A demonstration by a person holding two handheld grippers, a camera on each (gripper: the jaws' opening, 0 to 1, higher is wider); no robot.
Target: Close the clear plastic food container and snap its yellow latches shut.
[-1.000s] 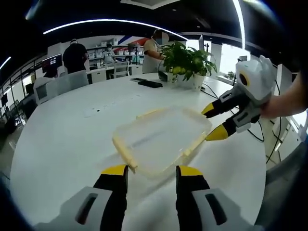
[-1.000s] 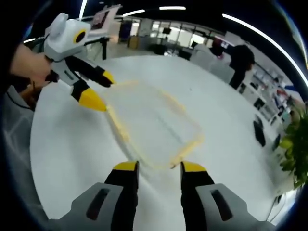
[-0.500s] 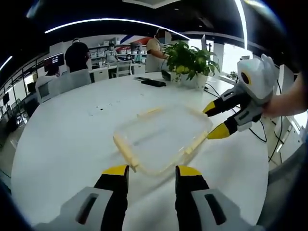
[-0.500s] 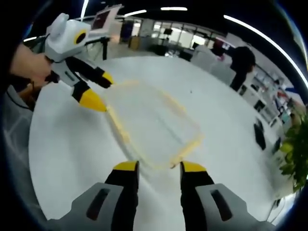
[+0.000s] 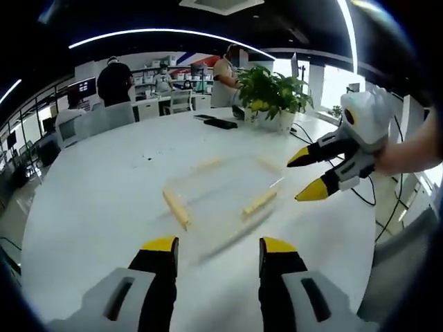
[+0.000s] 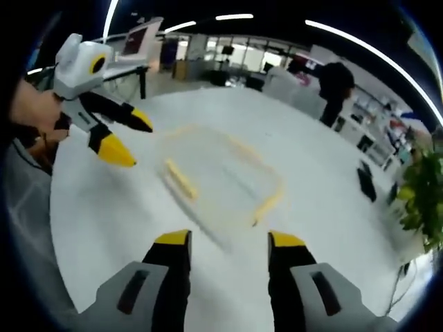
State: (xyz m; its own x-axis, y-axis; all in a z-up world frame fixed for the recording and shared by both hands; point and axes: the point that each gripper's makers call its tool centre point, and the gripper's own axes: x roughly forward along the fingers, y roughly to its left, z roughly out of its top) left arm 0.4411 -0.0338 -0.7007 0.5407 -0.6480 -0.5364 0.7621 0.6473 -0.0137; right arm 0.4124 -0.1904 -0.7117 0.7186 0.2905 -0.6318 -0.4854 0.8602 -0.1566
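Clear plastic container [image 5: 220, 197], yellow latches [image 5: 176, 207], blurred on white table [image 5: 90, 200]; both tools wide, empty.

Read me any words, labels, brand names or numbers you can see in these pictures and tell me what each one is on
None can be read.
Container: clear, motion-blurred, no print to make out.
Left gripper and right gripper: yellow, black and grey, no lettering showing.
Screen on the far wall: too small and blurred to read.
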